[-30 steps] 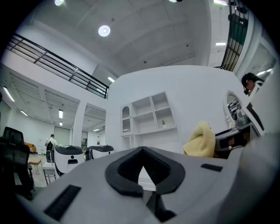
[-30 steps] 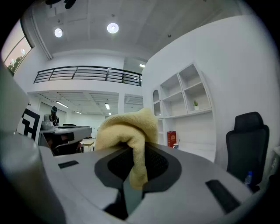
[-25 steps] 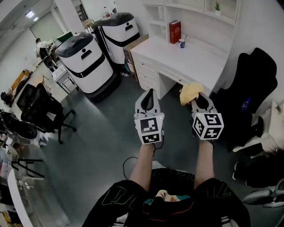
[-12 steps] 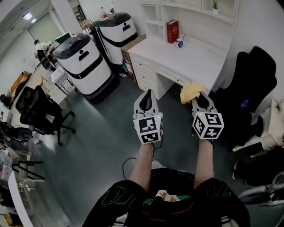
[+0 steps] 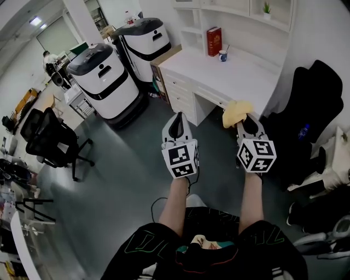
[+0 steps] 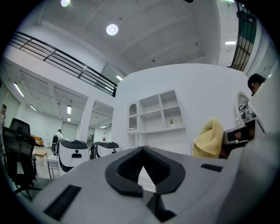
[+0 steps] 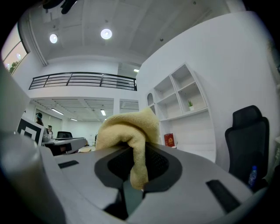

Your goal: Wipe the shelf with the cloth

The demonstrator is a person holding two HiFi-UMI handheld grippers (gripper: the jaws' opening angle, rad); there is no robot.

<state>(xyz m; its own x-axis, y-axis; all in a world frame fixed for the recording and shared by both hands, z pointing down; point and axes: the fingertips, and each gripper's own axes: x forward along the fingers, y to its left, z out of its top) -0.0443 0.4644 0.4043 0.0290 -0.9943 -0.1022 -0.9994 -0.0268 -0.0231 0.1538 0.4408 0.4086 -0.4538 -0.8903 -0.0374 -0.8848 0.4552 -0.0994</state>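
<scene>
A yellow cloth [image 5: 236, 112] is pinched in my right gripper [image 5: 246, 123], whose jaws are shut on it; in the right gripper view the cloth [image 7: 129, 135] bulges up out of the jaws. My left gripper [image 5: 176, 124] hangs beside it over the floor, shut and empty. Its jaws [image 6: 141, 165] meet with nothing between them. The white shelf unit [image 5: 243, 22] stands above the white desk [image 5: 229, 74], ahead of both grippers. The shelves [image 6: 159, 113] also show in the left gripper view.
A red book [image 5: 214, 41], a mug [image 5: 224, 54] and a small plant [image 5: 267, 9] sit on the shelf unit and desk. Two large white robots [image 5: 106, 79] stand left of the desk. A black chair [image 5: 306, 109] is at the right, another black office chair [image 5: 52, 139] at the left.
The left gripper has drifted slightly left and forward. The right gripper keeps its hold on the cloth, hardly moved.
</scene>
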